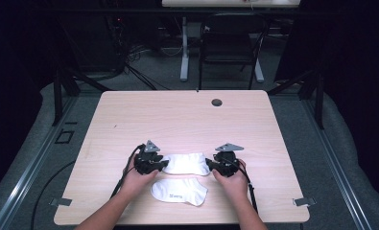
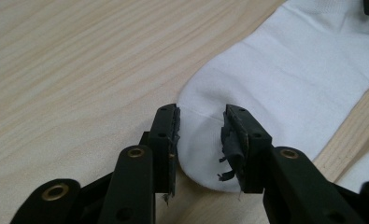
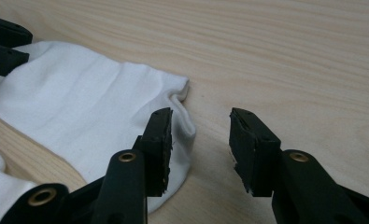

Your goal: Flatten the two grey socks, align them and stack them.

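Sock (image 1: 186,163) lies flat, long axis running left to right.

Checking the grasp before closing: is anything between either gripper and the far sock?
Nothing visible. The left gripper stands open with the far sock end between its jaws; the right gripper stands open at the other end. The near sock lies apart.

Light wood-grain table (image 1: 187,120), rounded corners, fills centre of the high view; dark round grommet (image 1: 217,102) near its far edge. Grey carpet floor (image 1: 153,72) around it. Black chair (image 1: 230,43) upper centre, beside the white leg (image 1: 184,48) of a second desk. Cables (image 1: 134,57) tangled on the floor, upper left. Far background dark on both sides. Metal rails (image 1: 29,163) run along lower left and right.
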